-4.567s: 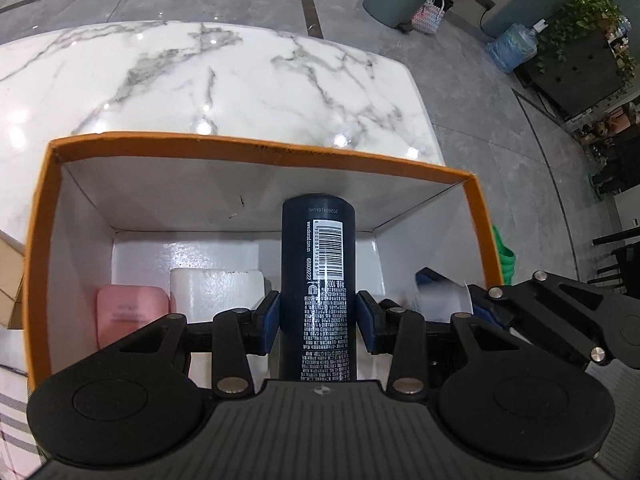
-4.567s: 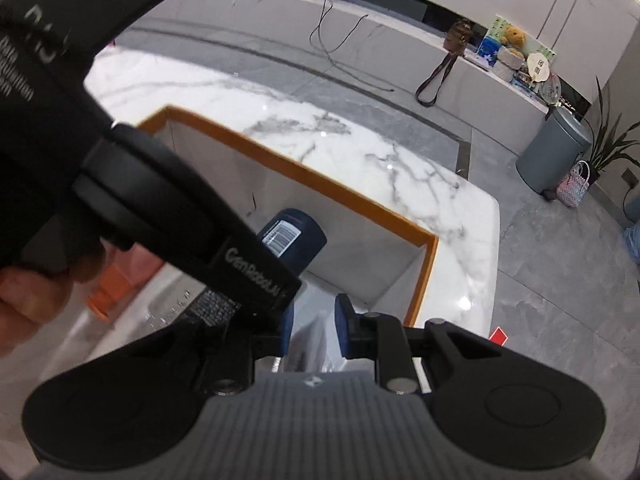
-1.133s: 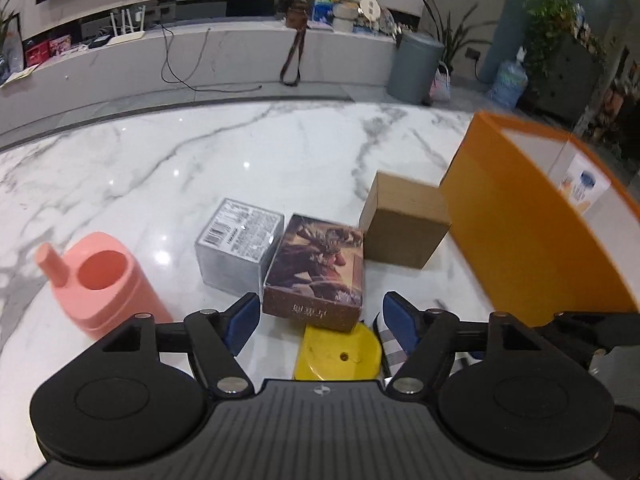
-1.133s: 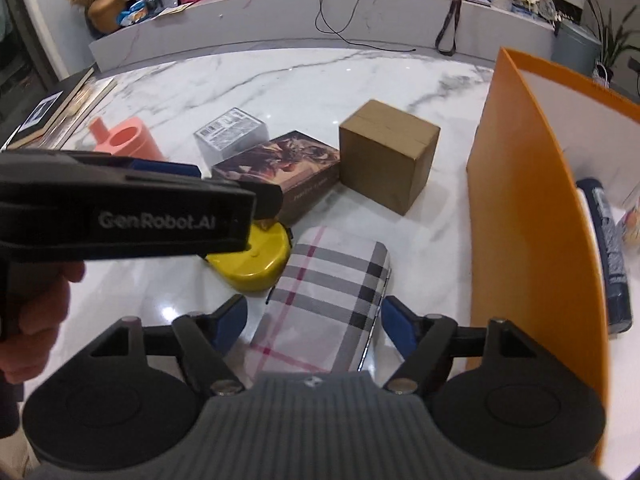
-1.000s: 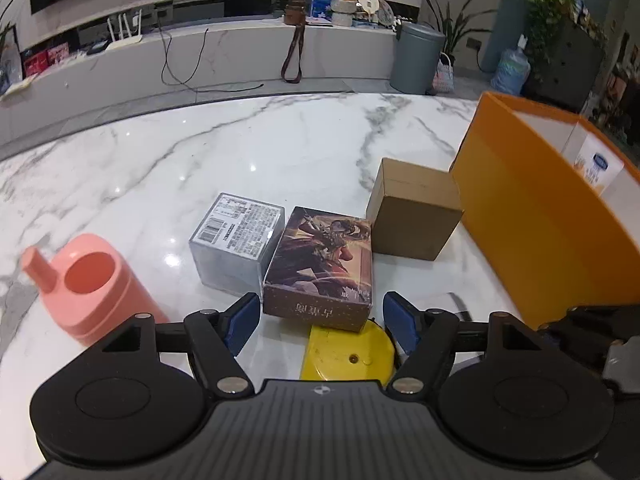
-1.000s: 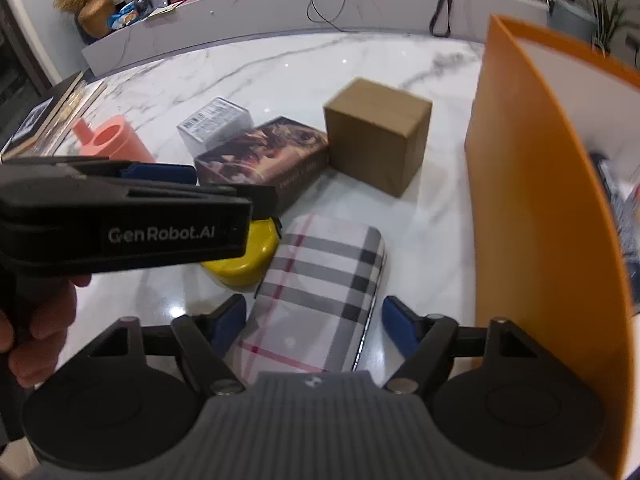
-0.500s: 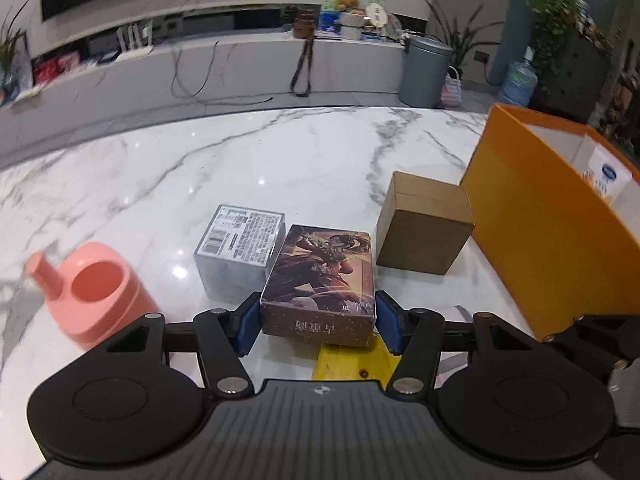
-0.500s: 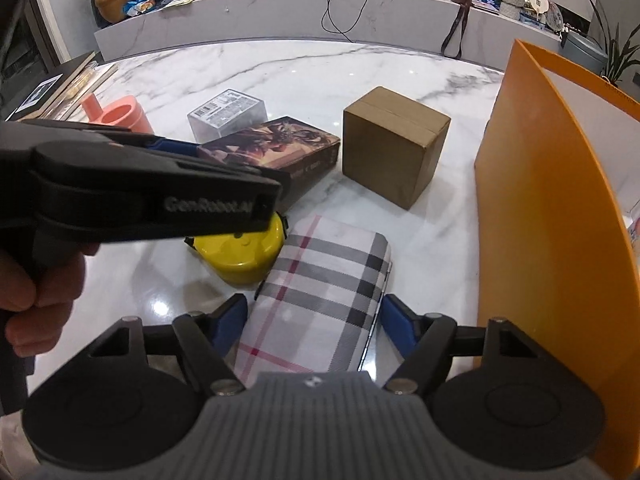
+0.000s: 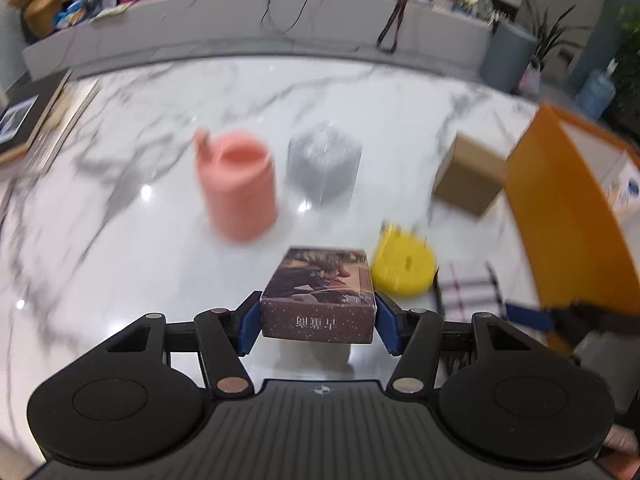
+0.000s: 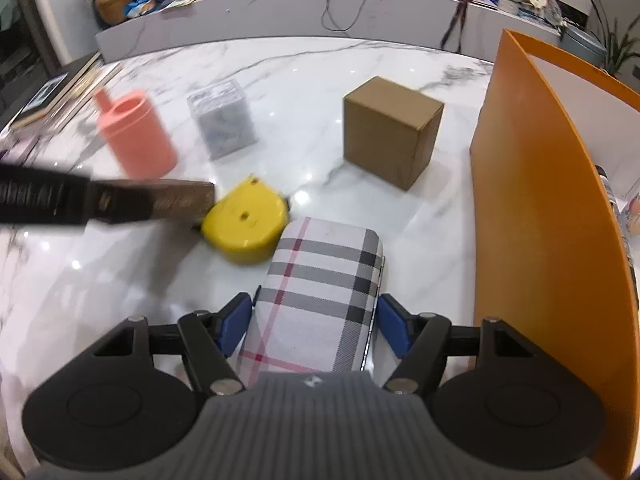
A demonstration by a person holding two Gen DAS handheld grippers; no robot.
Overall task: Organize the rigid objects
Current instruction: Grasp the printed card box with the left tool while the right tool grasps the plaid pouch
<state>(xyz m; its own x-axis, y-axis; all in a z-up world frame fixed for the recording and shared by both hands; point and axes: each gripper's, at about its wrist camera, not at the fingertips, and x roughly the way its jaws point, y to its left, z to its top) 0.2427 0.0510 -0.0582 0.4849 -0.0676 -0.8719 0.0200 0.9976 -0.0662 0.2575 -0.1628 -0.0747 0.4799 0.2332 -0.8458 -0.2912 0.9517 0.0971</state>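
My left gripper (image 9: 318, 326) is shut on a dark illustrated card box (image 9: 320, 294) and holds it above the marble table; it also shows in the right wrist view (image 10: 176, 198). My right gripper (image 10: 314, 330) has its blue pads on both sides of a plaid case (image 10: 320, 300) that lies on the table; whether the pads touch it is unclear. The orange storage box (image 10: 532, 208) stands at the right, with a dark spray can (image 10: 614, 196) inside.
On the table (image 10: 304, 64) stand a pink spouted cup (image 10: 134, 136), a grey wrapped box (image 10: 224, 122), a brown cardboard box (image 10: 392, 130) and a yellow round object (image 10: 246, 226). Books (image 9: 24, 120) lie at the far left edge.
My left gripper has closed on the card box, lifted it off the table and swung left. My right gripper has moved forward around the plaid case and narrowed.
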